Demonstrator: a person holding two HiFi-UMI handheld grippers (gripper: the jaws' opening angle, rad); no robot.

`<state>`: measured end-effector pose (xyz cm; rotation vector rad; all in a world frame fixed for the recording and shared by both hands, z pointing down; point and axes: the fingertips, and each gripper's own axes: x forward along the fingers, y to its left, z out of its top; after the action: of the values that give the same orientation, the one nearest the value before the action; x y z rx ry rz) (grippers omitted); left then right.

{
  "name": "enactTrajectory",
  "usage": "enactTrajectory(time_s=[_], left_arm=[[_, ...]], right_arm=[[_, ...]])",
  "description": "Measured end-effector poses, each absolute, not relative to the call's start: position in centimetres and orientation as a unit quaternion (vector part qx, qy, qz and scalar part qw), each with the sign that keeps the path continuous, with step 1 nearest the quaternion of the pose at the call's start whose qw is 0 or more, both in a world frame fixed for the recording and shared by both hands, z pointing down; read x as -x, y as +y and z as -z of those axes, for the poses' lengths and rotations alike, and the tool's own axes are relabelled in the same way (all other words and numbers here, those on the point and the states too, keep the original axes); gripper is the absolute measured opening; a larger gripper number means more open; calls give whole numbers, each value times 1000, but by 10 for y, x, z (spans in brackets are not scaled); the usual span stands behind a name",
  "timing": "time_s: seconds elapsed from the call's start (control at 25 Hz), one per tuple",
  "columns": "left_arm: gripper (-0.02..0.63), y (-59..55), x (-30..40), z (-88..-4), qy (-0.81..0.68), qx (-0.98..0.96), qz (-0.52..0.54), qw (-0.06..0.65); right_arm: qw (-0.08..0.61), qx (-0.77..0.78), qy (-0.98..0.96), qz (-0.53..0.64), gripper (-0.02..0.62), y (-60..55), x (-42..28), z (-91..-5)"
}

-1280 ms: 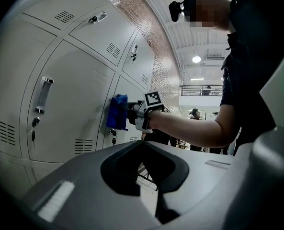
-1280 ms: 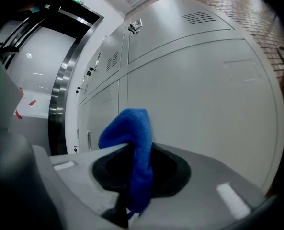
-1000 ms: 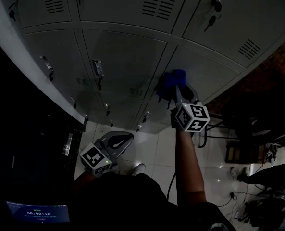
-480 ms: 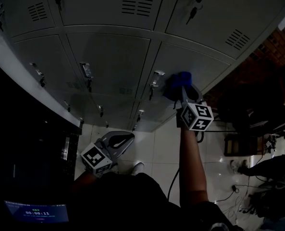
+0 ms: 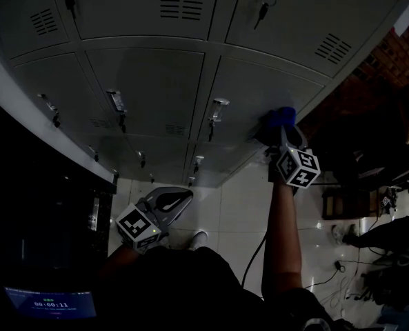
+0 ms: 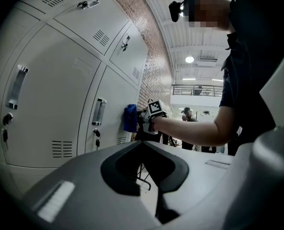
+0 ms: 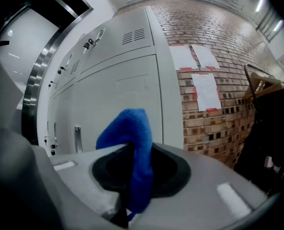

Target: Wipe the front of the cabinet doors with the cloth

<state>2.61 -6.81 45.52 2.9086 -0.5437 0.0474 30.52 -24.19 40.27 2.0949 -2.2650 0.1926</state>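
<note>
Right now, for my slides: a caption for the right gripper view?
Right gripper shut on a blue cloth, facing grey cabinet doors.

Counting what is showing
Two grippers are showing, left gripper [image 6: 142, 143] and right gripper [image 7: 133, 150]; one cloth [image 7: 127, 126] is hanging; three papers [image 7: 206, 91] are sticking to one wall [image 7: 213, 42]; at least six doors [image 5: 145, 88] are showing.

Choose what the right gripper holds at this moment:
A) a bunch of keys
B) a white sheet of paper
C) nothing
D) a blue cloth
D: the right gripper is shut on the blue cloth, which sticks out in front of it toward the grey cabinet door.
</note>
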Motion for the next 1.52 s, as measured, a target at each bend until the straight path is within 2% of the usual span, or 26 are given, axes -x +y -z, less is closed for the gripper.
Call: enactTrajectory(time_s=[0.6, 0.84, 1.2, 1.52], left_arm=[[0, -57, -18, -457, -191, -977, -23, 92], [0, -53, -7, -460, -200, -975, -25, 95], [0, -50, 11, -463, -217, -971, -23, 97], [0, -54, 31, -463, -243, -965, -21, 100]], right_arm=[[32, -727, -683, -70, 67, -224, -355, -425], [20, -686, -724, -69, 67, -214, -291, -435], [47, -598, -796, -80, 67, -230, -172, -467], [60, -566, -818, -83, 67, -254, -128, -479]])
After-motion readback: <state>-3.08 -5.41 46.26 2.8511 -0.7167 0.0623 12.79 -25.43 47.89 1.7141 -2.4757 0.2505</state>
